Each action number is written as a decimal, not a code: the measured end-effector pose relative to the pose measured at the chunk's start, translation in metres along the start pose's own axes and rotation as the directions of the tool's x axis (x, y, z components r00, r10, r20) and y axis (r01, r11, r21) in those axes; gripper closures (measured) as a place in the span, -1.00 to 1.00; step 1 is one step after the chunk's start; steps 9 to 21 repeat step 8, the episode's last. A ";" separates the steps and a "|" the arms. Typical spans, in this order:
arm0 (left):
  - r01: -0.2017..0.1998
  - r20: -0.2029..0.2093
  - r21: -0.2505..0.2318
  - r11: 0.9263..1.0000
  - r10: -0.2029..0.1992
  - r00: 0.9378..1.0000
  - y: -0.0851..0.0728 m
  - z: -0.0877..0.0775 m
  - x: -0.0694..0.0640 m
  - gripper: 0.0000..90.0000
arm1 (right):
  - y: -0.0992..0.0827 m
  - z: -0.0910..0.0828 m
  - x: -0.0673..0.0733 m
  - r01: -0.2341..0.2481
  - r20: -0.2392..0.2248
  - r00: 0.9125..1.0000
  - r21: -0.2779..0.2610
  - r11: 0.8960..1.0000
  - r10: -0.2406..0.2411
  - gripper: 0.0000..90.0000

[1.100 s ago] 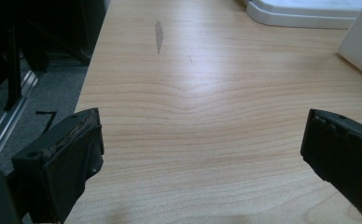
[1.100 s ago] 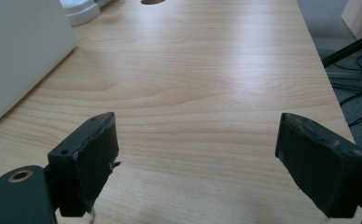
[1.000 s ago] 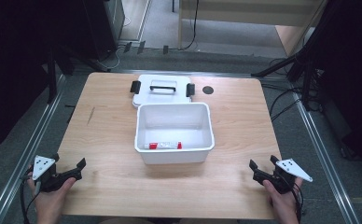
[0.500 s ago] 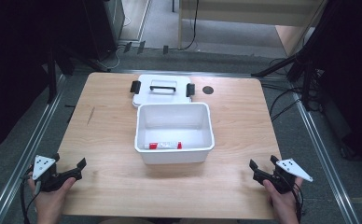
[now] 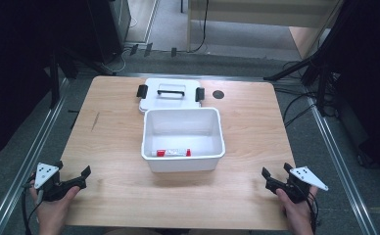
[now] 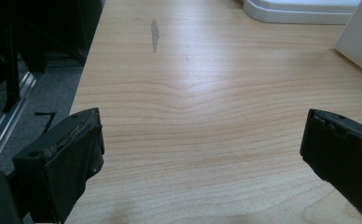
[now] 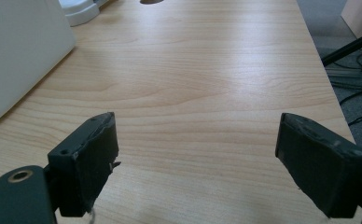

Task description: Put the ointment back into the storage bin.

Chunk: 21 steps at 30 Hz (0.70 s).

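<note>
A white open bin point(image 5: 183, 157) stands in the middle of the wooden table point(image 5: 114, 127). Inside it, along the near wall, lies a small white item with red ends point(image 5: 172, 152). Behind the bin lies its white lid point(image 5: 170, 91) with a handle and two black latches. My left gripper point(image 5: 80, 177) rests open at the table's near left corner, nothing between its jaws point(image 6: 202, 144). At the near right corner my right gripper point(image 5: 268, 177) is open too, with bare wood between its jaws point(image 7: 195, 149). The bin's wall point(image 7: 20, 51) stands to its left.
A dark round hole point(image 5: 218, 94) sits in the tabletop right of the lid. A dark streak point(image 5: 95, 121) marks the wood at the left. Metal rails point(image 5: 31, 152) run along both sides of the table, with cables point(image 5: 296, 110) on the floor to the right.
</note>
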<state>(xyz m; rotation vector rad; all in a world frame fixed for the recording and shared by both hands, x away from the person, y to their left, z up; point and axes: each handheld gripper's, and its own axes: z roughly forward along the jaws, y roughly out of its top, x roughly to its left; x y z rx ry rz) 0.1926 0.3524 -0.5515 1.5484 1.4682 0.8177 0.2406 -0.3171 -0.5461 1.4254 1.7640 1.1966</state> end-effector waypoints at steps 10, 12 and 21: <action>0.005 0.002 0.000 1.000 -0.005 1.000 0.000 0.000 0.000 -0.99 | 0.000 0.000 0.000 0.001 0.001 1.000 0.002 1.000 -0.001 -0.71; 0.005 0.002 0.000 1.000 -0.005 1.000 0.000 0.000 0.000 -0.99 | 0.000 0.000 0.000 0.001 0.001 1.000 0.002 1.000 -0.001 -0.71; 0.005 0.002 0.000 1.000 -0.005 1.000 0.000 0.000 0.000 -0.99 | 0.000 0.000 0.000 0.001 0.001 1.000 0.002 1.000 -0.001 -0.71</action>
